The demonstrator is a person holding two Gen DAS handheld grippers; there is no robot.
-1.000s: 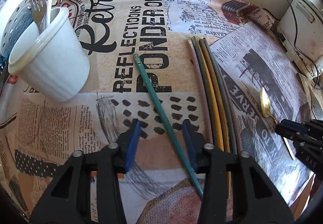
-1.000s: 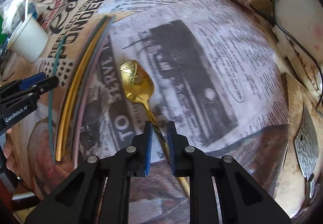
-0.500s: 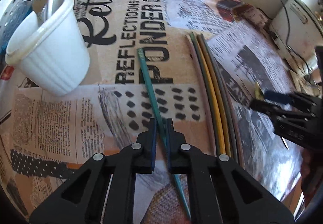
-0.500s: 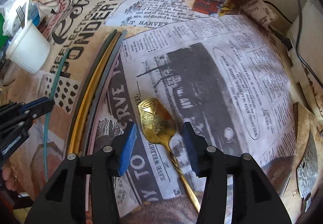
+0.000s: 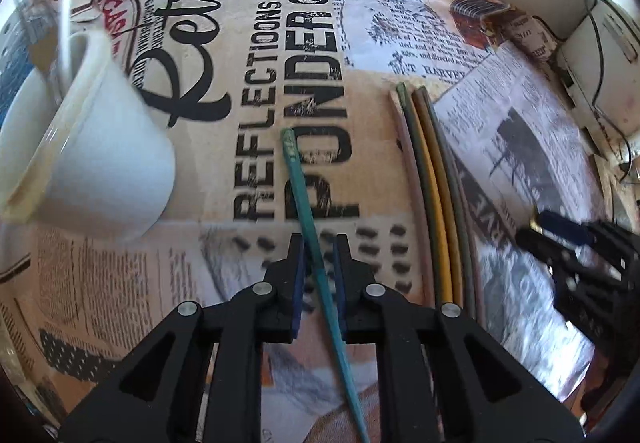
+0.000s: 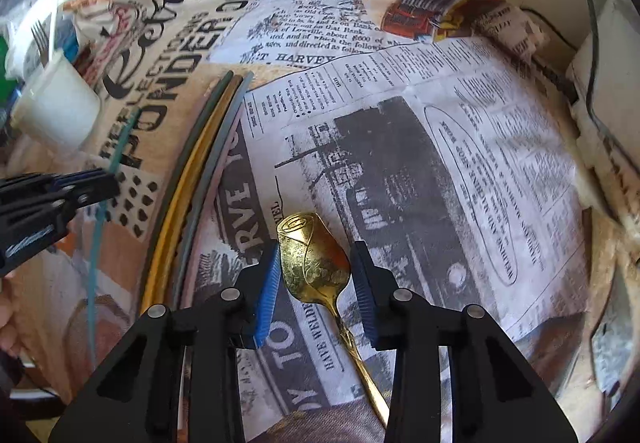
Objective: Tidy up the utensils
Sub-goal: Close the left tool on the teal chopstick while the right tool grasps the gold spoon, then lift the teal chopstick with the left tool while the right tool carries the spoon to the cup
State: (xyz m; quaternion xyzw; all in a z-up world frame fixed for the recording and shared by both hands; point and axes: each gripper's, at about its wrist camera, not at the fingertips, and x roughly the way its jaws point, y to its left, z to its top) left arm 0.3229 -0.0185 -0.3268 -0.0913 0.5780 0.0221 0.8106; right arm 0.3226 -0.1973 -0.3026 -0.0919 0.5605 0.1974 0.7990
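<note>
A teal chopstick (image 5: 300,187) lies on the newspaper-print cloth and runs between the jaws of my left gripper (image 5: 320,263). Those jaws are opening, and a thin gap shows beside the stick. A gold spoon (image 6: 312,259) lies bowl forward on the cloth. My right gripper (image 6: 316,249) straddles the bowl; its jaws are closing and the blue pads (image 6: 268,283) meet the bowl's two edges. A white cup (image 5: 104,163) holding a fork (image 5: 36,3) stands at the far left. Several coloured chopsticks (image 5: 428,179) lie side by side between the two grippers.
A white box with black cables (image 5: 600,63) sits at the right edge near the wall. A grey metal piece (image 6: 612,343) lies on the wooden surface at the right. A blue and white perforated item (image 5: 12,91) stands behind the cup. The cloth (image 6: 440,123) covers the table.
The left gripper closed on the teal chopstick, then eased apart slightly. The right gripper let go of the spoon's handle, opened, moved forward, and narrowed around the bowl.
</note>
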